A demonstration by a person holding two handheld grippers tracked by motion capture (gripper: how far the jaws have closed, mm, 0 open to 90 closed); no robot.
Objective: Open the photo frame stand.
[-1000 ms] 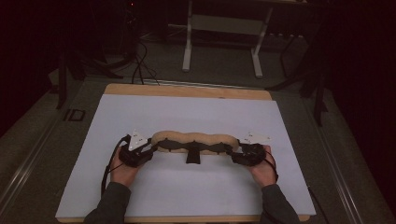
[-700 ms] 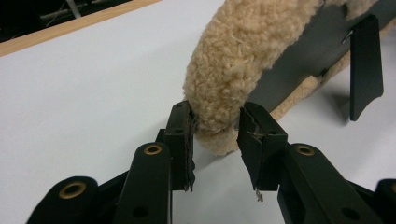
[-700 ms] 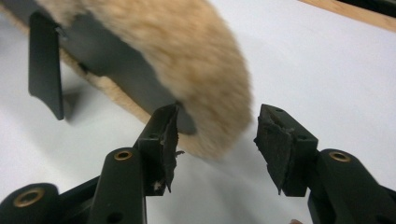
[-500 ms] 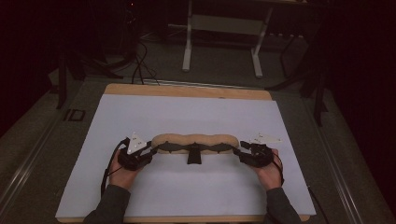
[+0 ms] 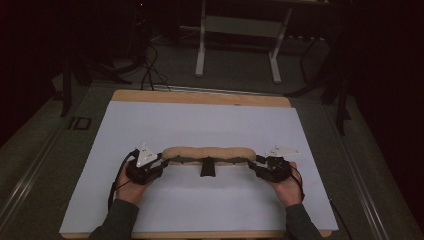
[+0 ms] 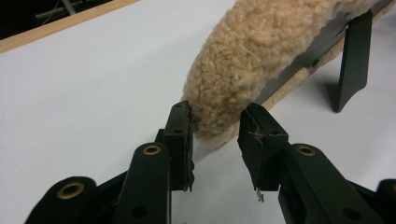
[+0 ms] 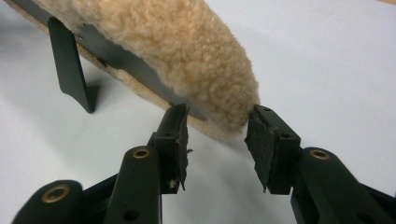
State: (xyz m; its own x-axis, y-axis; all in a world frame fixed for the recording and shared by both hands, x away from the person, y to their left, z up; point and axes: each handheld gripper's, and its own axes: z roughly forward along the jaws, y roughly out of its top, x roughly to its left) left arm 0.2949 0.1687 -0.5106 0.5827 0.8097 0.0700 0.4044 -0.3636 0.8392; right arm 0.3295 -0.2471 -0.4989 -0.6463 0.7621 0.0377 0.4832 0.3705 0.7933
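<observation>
On the white surface (image 5: pixel 150 125), a long tan fleece pad (image 5: pixel 207 154) lies crosswise in front of the person, with a dark band along its near edge and a short black strap (image 5: pixel 207 168) hanging from its middle.

At the pad's left end, the left gripper (image 5: pixel 159 162) is held low in the person's left hand (image 5: pixel 131 186). In the left gripper view, its fingers (image 6: pixel 181 135) sit on either side of the fleece tip and press lightly into the wool, pinching that end just above the surface.

At the right end, the right gripper (image 5: pixel 257 164) sits in the right hand (image 5: pixel 286 186). Its fingers (image 7: pixel 175 133) have just been closing around the pad's rounded tip. In the right gripper view, the left finger touches the pad's dark underside edge, and the right finger meets the fleece at its tip. The tip is between them, held slightly off the surface.
</observation>
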